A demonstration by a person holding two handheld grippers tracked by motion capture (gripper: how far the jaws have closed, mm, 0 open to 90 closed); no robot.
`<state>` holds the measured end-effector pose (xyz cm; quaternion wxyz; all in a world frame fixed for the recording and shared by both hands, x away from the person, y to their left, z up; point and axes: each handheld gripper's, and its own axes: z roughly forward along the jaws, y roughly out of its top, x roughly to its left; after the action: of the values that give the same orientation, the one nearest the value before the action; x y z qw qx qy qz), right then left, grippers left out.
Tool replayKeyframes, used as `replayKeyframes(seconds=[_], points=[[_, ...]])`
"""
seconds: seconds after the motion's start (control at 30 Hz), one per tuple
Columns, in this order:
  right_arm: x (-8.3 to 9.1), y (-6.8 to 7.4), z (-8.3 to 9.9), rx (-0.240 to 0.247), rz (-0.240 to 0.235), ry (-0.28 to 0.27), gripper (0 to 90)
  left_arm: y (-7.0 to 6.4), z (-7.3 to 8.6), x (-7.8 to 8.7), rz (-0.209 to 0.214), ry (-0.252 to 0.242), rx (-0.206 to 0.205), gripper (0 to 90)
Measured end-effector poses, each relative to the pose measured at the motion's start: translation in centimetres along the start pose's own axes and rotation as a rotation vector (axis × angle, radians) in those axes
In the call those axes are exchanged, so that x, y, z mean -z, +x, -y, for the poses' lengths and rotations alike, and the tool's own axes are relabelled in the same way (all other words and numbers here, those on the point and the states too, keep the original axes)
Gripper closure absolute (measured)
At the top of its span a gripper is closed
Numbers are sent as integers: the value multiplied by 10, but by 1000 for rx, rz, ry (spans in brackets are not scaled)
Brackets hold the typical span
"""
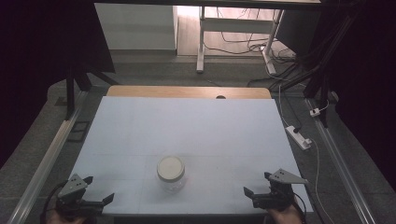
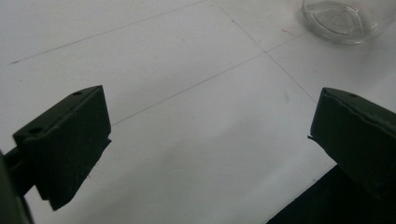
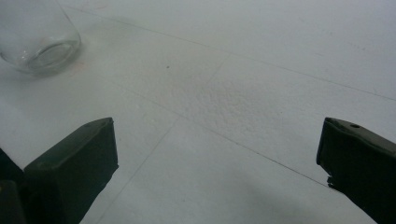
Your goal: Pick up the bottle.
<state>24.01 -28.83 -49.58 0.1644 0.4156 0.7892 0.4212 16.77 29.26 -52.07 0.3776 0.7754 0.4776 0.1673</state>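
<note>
High view: one lidded glass jar [image 1: 171,174], two grippers, left gripper [image 1: 99,190] and right gripper [image 1: 257,183] both spread apart

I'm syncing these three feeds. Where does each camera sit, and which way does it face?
High view: above the near edge, looking forward and down on the table; both tongs, left and right.
Left gripper view: on the left tongs, facing the jar.
Right gripper view: on the right tongs.
All share the jar.

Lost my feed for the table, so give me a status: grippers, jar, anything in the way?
Left gripper open, right gripper open, both at near edge. Glass jar upright between them, white lid on, untouched. Nothing in the way on white table.
</note>
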Motion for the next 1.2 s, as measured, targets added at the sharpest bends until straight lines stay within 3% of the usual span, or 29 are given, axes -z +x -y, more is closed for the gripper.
replayKeyframes(seconds=[0.27,0.97,1.2], points=[[-2,2,-1,25,-21,16,0,0,0,-1,24,6,-6,0],[-2,-1,0,6,-43,16,0,-1,-1,-2,32,14,-13,0],[-2,-1,0,7,-46,16,0,-2,-4,0,51,-14,-13,0]])
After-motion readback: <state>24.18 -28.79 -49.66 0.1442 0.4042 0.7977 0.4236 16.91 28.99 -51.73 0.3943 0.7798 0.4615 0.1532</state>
